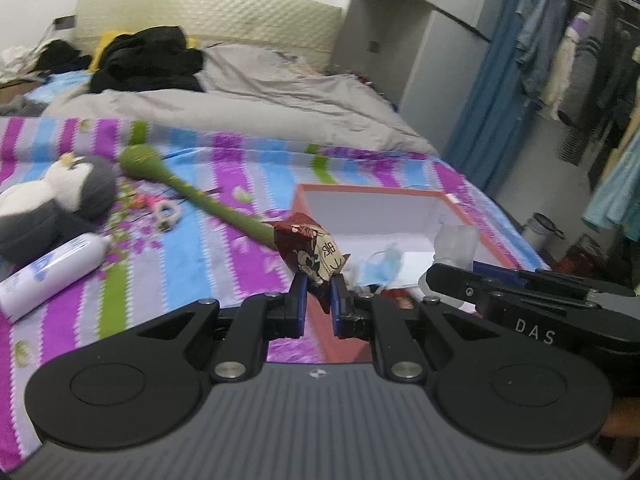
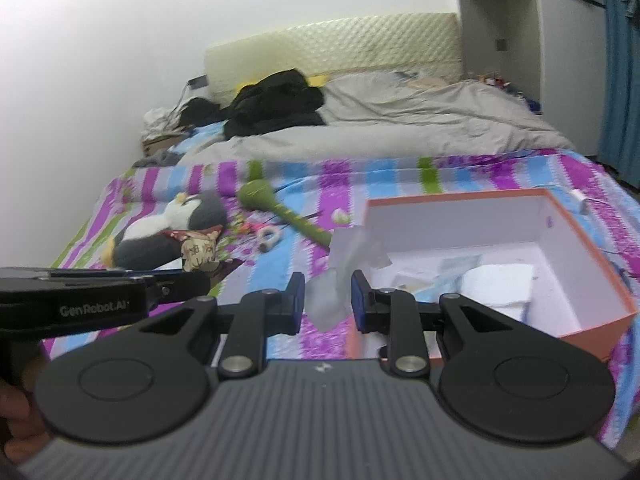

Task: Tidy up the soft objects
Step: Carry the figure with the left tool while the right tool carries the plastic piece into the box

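Observation:
In the left wrist view my left gripper [image 1: 319,288] is shut on a small red patterned fabric pouch [image 1: 314,250], held above the bed by the near left corner of an orange box [image 1: 476,216]. The right wrist view shows my right gripper [image 2: 326,292] shut on a crumpled clear plastic bag [image 2: 336,276], in front of the orange box [image 2: 592,264]. Seen from the other camera, the plastic bag [image 1: 456,242] juts up from the right gripper [image 1: 434,274] over the box, and the pouch [image 2: 198,250] sticks out of the left gripper [image 2: 192,280].
A grey and white penguin plush [image 2: 168,228], a green long-handled plush [image 1: 192,192], a white bottle [image 1: 48,272] and a small white ring [image 1: 166,214] lie on the striped sheet. The box holds a blue face mask [image 1: 380,266] and white items. Grey duvet and black clothes behind; wardrobe at right.

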Tool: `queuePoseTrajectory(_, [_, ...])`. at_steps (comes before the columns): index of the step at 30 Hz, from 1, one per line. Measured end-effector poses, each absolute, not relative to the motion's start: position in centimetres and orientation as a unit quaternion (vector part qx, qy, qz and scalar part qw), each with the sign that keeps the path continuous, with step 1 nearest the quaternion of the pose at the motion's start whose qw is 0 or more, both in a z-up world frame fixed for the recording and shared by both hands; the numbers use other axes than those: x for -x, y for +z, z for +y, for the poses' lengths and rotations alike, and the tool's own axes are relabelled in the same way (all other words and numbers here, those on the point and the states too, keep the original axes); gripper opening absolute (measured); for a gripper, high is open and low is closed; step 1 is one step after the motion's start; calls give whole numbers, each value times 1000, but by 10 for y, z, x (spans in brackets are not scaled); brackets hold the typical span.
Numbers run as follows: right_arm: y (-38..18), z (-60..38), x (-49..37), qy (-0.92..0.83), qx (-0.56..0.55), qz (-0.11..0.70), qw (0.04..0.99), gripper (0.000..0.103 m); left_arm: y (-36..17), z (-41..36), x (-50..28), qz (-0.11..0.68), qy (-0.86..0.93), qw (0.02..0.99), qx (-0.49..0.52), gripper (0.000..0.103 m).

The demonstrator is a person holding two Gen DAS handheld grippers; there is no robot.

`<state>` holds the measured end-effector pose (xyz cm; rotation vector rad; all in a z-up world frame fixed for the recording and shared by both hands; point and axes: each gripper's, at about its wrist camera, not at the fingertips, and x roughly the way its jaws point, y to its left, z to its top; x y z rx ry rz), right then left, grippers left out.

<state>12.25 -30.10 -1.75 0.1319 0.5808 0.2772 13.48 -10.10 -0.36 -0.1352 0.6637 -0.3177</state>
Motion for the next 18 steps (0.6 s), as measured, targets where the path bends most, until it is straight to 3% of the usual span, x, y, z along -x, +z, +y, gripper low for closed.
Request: queuePoseTrajectory(18, [-50,-390,-182,41,-96,334,937,29,-51,-204,-248,395,-226,890,29,15])
